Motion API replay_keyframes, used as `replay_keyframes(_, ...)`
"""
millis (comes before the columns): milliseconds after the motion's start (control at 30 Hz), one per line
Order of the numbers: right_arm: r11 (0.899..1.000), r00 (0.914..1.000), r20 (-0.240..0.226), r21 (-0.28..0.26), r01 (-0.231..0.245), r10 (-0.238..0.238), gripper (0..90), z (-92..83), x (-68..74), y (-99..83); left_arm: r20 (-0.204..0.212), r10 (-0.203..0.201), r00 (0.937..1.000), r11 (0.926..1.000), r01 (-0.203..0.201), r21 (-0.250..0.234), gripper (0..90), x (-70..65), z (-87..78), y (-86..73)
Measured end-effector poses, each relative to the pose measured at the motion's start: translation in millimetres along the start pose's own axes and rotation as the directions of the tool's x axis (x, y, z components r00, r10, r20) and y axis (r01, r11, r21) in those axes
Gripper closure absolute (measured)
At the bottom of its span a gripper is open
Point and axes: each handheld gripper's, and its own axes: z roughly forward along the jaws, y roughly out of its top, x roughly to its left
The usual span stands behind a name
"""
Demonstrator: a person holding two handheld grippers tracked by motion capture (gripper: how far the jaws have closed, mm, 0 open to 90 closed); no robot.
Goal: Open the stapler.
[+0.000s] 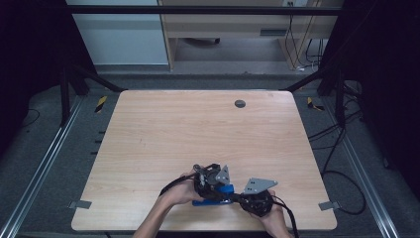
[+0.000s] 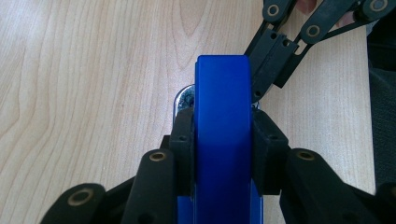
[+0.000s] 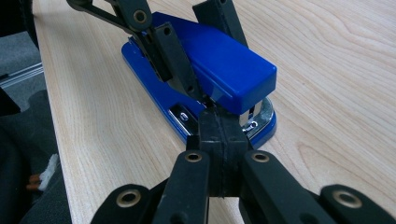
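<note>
A blue stapler lies on the wooden table near its front edge. My left gripper is shut on the stapler's upper arm. In the left gripper view its pads press both sides of the blue top. My right gripper comes in from the right. Its jaws are pressed together with nothing between them. In the right gripper view its tip touches the stapler at the metal part under the blue top. The left gripper's fingers straddle the stapler there.
A small grey round grommet sits in the tabletop near the far edge. The table's front edge lies just behind both hands. Metal brackets flank the front corners. Cables trail on the floor at right.
</note>
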Motion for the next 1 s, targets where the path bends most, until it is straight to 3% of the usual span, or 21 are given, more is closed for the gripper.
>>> replay_keyframes(1000, 1.0, 1.0, -0.005, -0.007, -0.004, 0.004, 90.0, 0.8, 0.1, -0.5, 0.015, 0.004, 0.9999, 1.0, -0.003, -0.008, 65.8, 2.3, -0.1, -1.3)
